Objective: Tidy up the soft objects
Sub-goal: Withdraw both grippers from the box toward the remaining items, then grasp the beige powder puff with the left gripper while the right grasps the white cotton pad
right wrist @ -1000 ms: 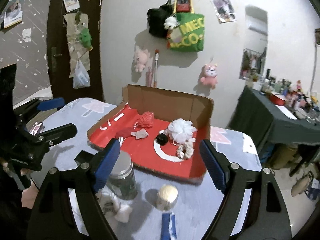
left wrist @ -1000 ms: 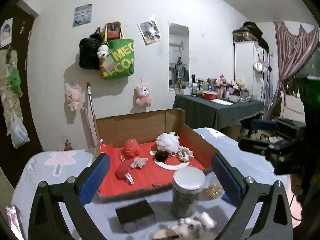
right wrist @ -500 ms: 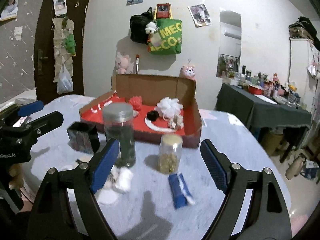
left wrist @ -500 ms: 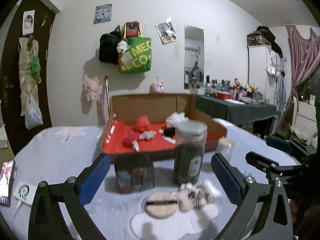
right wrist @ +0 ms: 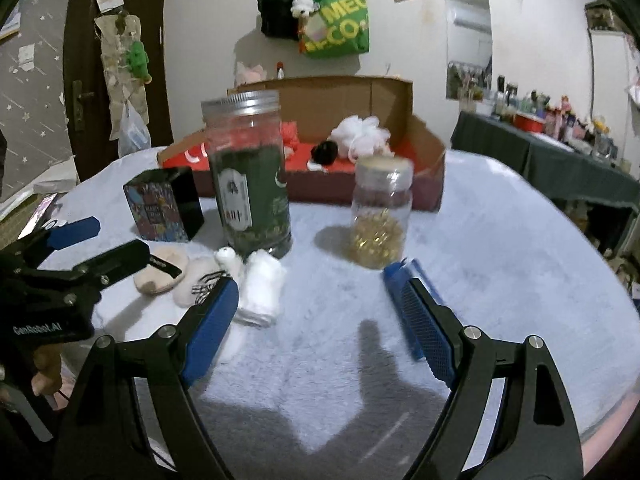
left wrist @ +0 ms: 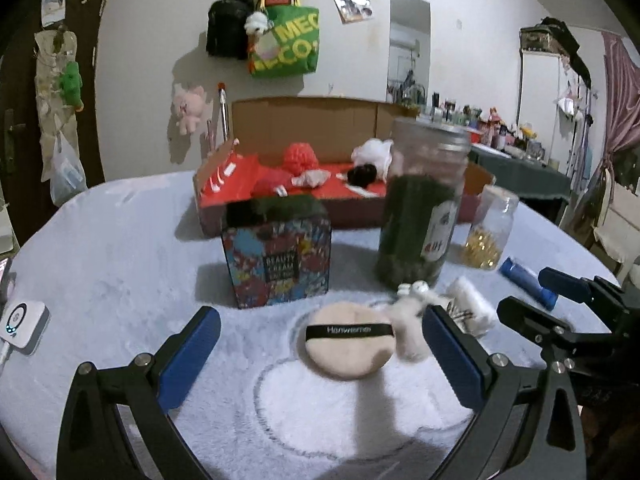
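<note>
Both views have dropped from above the cardboard box [left wrist: 320, 120] to desk [left wrist: 120, 240] level; left hand-held gripper [left wrist: 320, 344] spread wide, framing the powder puff [left wrist: 348, 344]; right hand-held gripper [right wrist: 316, 320] spread, empty; pickup judged imminent.

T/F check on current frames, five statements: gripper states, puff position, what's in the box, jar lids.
1. Both grippers are open and empty. True: left gripper, right gripper.
2. The powder puff lies inside the cardboard box. False: it lies on the table, before the box.
3. The white mesh pouf is in the box. True.
4. The green-filled jar has no lid. False: metal lid on.
5. The small jar holds golden capsules. True.
</note>
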Available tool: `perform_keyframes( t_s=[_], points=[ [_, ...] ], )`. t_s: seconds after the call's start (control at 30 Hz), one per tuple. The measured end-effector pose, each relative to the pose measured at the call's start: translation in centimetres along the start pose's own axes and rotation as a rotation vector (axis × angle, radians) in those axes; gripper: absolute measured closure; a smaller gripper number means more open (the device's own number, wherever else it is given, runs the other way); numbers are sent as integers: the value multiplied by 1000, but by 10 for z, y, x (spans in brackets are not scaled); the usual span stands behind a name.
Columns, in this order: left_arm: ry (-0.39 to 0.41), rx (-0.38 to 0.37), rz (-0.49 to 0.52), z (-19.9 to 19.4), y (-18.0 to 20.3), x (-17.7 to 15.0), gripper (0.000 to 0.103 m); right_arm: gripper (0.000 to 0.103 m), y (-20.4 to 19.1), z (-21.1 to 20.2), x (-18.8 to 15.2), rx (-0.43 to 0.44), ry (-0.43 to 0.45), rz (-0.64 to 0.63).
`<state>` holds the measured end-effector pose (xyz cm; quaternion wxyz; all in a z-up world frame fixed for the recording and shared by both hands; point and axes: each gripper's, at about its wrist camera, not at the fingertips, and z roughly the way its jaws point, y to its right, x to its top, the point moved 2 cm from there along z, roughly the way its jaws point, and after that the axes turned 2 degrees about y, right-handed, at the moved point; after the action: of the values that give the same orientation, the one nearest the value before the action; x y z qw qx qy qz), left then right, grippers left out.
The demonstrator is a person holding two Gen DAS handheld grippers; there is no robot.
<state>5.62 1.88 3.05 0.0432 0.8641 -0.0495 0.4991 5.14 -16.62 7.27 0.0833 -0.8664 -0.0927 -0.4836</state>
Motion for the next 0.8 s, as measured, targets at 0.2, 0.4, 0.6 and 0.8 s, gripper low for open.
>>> perform_keyframes(
  t_s=[0.2, 0.4, 0.6, 0.8],
  points=[
    [-73, -23, 6, 12, -1, -5, 1, 19, 0, 14, -4, 37, -41, 29],
    [-144, -47, 13, 23, -1, -6, 11, 20, -2, 21, -5, 81, -59, 48],
    [-169, -75, 17, 27, 0, -7, 22, 41, -1, 28, -6, 141, -84, 82],
    [-149, -109, 47, 24, 5, -5, 62, 81, -5, 29, -7, 248, -100, 94]
  ],
)
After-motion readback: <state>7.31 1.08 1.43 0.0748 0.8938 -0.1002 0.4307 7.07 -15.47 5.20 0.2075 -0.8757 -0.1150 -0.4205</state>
